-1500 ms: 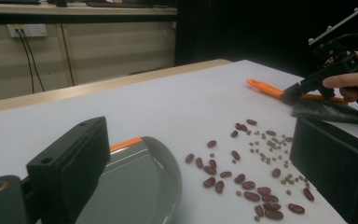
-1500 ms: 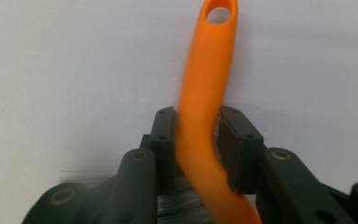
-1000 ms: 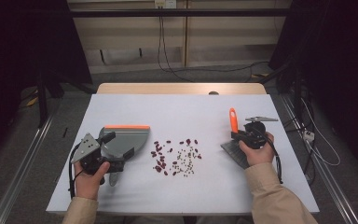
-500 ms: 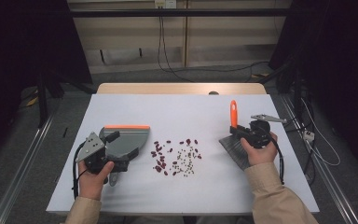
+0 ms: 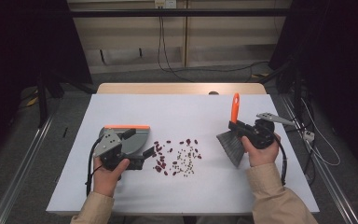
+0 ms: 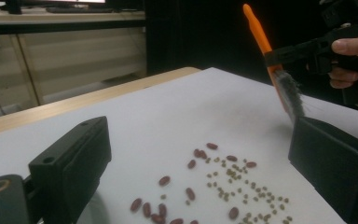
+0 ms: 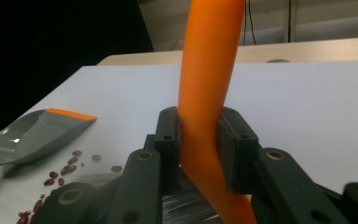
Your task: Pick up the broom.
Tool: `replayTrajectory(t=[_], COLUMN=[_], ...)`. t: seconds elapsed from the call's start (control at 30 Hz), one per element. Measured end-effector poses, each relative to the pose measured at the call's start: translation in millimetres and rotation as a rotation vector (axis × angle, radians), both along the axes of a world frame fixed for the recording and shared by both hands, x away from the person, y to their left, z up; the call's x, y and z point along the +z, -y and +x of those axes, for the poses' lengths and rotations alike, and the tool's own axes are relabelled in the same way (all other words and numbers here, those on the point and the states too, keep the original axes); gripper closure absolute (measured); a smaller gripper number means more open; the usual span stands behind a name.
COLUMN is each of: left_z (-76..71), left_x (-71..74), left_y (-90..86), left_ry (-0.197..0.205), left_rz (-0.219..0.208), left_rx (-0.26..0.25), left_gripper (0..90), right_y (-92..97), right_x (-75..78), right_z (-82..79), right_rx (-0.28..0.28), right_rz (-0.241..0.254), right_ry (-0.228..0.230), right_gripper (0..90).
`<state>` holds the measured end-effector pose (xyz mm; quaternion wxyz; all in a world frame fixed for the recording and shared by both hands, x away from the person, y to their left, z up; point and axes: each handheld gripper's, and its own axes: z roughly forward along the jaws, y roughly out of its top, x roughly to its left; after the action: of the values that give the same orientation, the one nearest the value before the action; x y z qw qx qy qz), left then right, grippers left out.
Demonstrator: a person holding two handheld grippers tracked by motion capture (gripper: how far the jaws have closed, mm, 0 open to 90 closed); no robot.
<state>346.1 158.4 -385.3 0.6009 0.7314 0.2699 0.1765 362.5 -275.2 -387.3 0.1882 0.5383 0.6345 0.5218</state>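
Left to right. The left gripper (image 5: 142, 156) held one grey dustpan (image 5: 129, 140) at the left of the white table (image 5: 177, 112); in the left gripper view its two jaws stood spread, and whether they pinched the dustpan's handle could not be told. The dustpan lay flat, its orange-edged end (image 5: 127, 127) toward the far side and its long axis running from that edge back to the hand. Just right of it lay one loose scatter of beans (image 5: 177, 156): larger dark red ones nearer the dustpan, many smaller pale ones beyond, too small and too many to count exactly. At the right, well apart from the scatter, the right gripper (image 5: 237, 129) had its jaws pressed on the orange handle (image 7: 209, 84) of one brush (image 5: 232, 137). The brush's long axis ran steeply, handle tip up and away from the person, grey bristles (image 5: 231, 147) down toward the table and the beans. Count: two grippers, one dustpan, one brush.
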Motion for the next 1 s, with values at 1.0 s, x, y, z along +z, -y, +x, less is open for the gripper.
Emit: replayTrajectory(t=[1.0], left_z=[-2.1], left_x=[4.9], left_y=[79.9], left_ry=[-0.073], left_rz=[-0.011], left_rx=[-0.097], left_gripper=[6.1], right_y=[-48.3], right_x=[37.3], right_z=[-14.0], right_rx=[0.071], right_rz=[0.052], right_ry=[0.167], right_gripper=[71.7])
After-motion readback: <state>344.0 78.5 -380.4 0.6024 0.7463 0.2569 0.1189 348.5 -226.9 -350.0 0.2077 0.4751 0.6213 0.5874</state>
